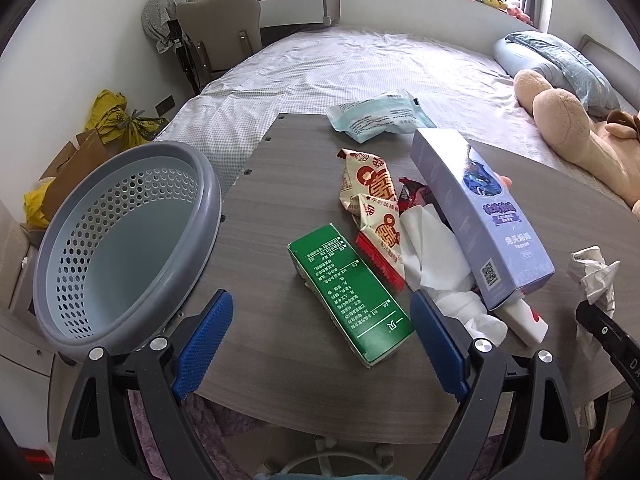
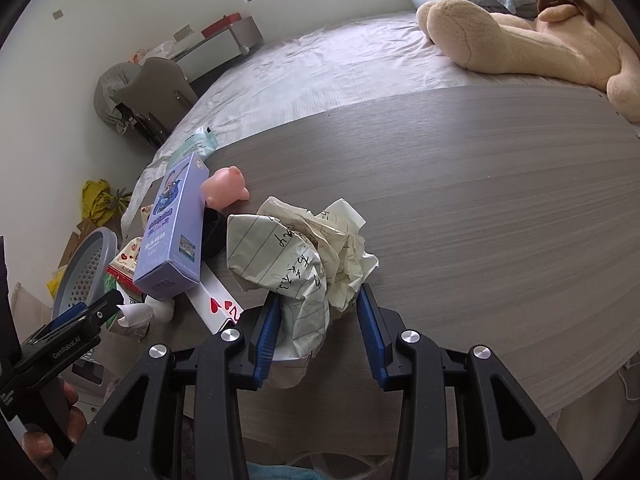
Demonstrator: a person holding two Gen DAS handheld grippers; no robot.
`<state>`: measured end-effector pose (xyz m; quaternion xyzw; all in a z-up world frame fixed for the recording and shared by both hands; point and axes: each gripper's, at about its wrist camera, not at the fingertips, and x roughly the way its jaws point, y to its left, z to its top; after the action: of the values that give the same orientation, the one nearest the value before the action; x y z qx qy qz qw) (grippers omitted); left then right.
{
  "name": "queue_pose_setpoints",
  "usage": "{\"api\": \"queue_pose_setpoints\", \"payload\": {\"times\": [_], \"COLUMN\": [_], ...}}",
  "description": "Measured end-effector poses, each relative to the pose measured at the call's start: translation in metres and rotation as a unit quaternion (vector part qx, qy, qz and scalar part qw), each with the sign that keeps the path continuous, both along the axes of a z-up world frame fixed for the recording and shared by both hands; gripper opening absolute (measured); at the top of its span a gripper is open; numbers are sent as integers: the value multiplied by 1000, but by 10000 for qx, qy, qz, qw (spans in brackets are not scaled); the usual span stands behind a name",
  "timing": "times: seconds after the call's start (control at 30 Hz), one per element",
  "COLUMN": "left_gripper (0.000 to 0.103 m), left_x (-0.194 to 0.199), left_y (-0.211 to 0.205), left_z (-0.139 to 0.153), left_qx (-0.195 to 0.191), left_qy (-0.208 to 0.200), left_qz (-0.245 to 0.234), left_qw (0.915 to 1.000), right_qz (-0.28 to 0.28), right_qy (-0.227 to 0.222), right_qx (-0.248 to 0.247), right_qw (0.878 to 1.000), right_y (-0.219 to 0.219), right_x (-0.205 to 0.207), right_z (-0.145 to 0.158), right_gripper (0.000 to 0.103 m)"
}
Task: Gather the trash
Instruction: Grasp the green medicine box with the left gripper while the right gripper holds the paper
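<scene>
My left gripper [image 1: 320, 304] stands open over a green carton [image 1: 348, 292] lying flat on the grey wood table [image 1: 280, 184], with its pads apart from the carton. Beside the carton lie a cream-and-red wrapper [image 1: 372, 208], a white tissue [image 1: 432, 264] and a tilted purple box [image 1: 480, 216]. A grey perforated basket [image 1: 120, 240] sits empty at the table's left edge. My right gripper [image 2: 319, 296] is shut on a crumpled sheet of lined paper [image 2: 296, 248], which bulges out ahead of the pads.
A teal packet [image 1: 376, 118] lies at the table's far edge. A pink toy pig [image 2: 226, 190] and a playing card [image 2: 216, 304] lie by the purple box [image 2: 176, 224]. The bed with a plush toy [image 2: 520, 40] lies behind; the table's right half is bare wood.
</scene>
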<state>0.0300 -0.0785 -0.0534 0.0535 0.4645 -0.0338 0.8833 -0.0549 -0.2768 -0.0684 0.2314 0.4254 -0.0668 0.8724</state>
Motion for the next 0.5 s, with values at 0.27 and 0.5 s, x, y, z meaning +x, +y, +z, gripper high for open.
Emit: {"api": "queue_pose_setpoints", "payload": {"times": [0.27,0.5], "left_gripper": [86,86], "left_x": [-8,-9], "left_y": [28,35], "left_z": [3,6], "left_qx": [244,101], "left_qy": [-75,-98], "left_qz": [180,193], "left_qw": [9995,9997], "right_qz": [81,144], "right_qy": [-4,-5], "right_qx": [11,17], "right_qw": [10000,9999], "right_y": [4,6], "right_x": [2,2], "right_z": [0,0], "right_gripper": [37,37]}}
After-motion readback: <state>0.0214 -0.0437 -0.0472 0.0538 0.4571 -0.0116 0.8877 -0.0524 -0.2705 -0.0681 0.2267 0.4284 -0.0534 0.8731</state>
